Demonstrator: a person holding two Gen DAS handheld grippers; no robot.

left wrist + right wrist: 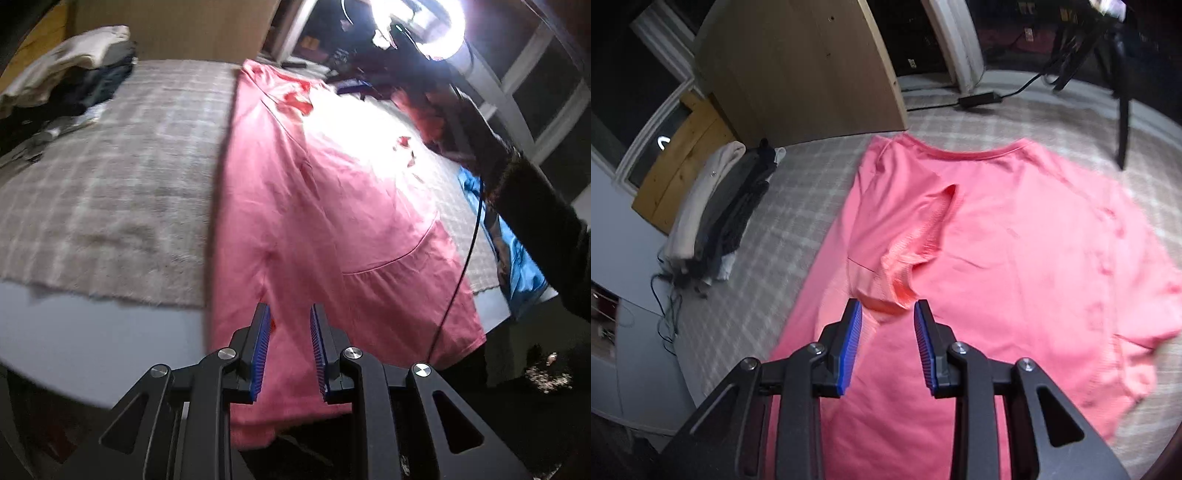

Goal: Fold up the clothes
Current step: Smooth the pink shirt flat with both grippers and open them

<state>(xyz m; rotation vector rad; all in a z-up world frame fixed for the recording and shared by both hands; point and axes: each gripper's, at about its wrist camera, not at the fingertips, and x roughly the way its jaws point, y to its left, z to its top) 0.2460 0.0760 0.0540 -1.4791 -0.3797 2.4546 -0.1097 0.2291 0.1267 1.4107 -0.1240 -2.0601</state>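
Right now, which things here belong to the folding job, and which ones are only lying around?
Belong to the job:
- pink shirt, spread flat, one sleeve already folded in
- left gripper, open
- right gripper, open
- stack of folded clothes

Only lying around:
- checked blanket under the shirt
- blue cloth
- black power brick
- wooden board

Pink shirt (pixel 1015 240) smooth matt cloth; checked blanket (pixel 110 177) fuzzy; board (pixel 798 70) matt wood

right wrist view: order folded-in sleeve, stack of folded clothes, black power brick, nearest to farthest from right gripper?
From the right gripper:
1. Folded-in sleeve, just ahead of the fingers.
2. Stack of folded clothes, far left.
3. Black power brick, far edge of the checked blanket.
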